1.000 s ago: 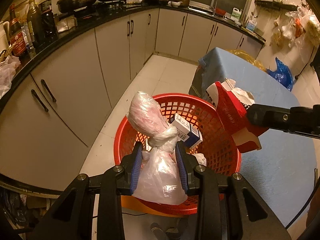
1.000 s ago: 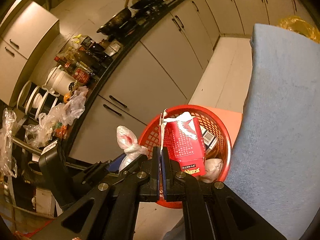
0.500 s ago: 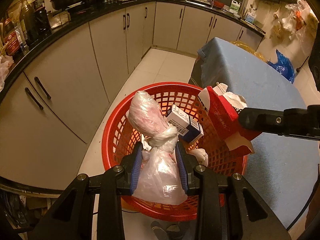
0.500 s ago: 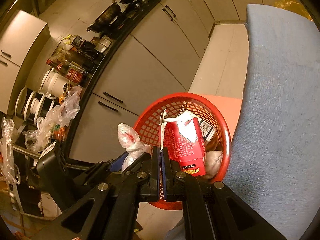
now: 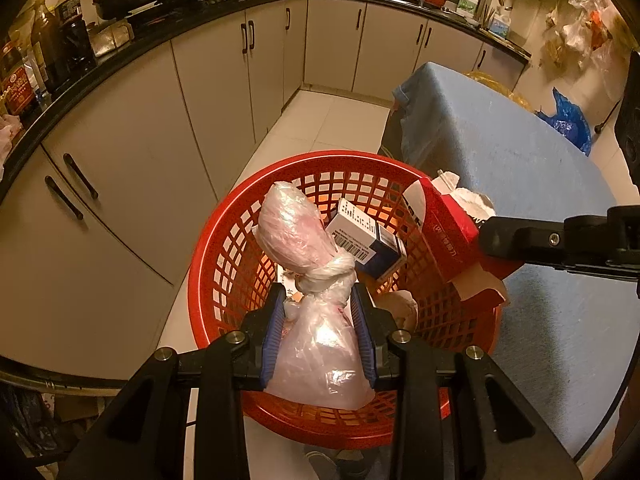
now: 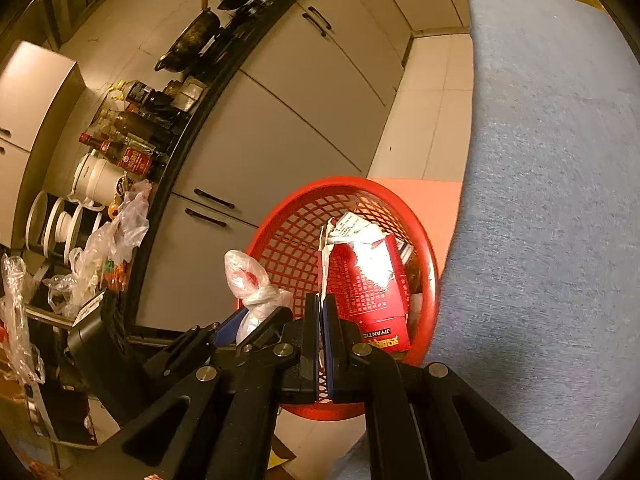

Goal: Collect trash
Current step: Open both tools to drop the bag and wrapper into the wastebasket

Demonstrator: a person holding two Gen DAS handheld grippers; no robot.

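Note:
My left gripper point(image 5: 318, 300) is shut on a knotted clear plastic bag point(image 5: 316, 280) and holds it over a red mesh basket point(image 5: 224, 256). A white and blue box point(image 5: 366, 238) and crumpled paper lie inside the basket. My right gripper point(image 6: 322, 304) is shut on the torn edge of a red carton point(image 6: 372, 292), held over the basket's point(image 6: 288, 216) right side. In the left wrist view the red carton point(image 5: 448, 232) hangs at the basket's right rim with the right gripper's arm beside it. The bag also shows in the right wrist view point(image 6: 250, 280).
A table with a blue cloth point(image 5: 520, 168) stands right beside the basket. Kitchen cabinets point(image 5: 160, 120) run along the left under a black counter with bottles and pans. A blue bag point(image 5: 570, 120) lies on the floor at the far right.
Both grippers have moved in over the basket with their loads; the basket now lies more directly under the bag and the carton. Neither grip has changed.

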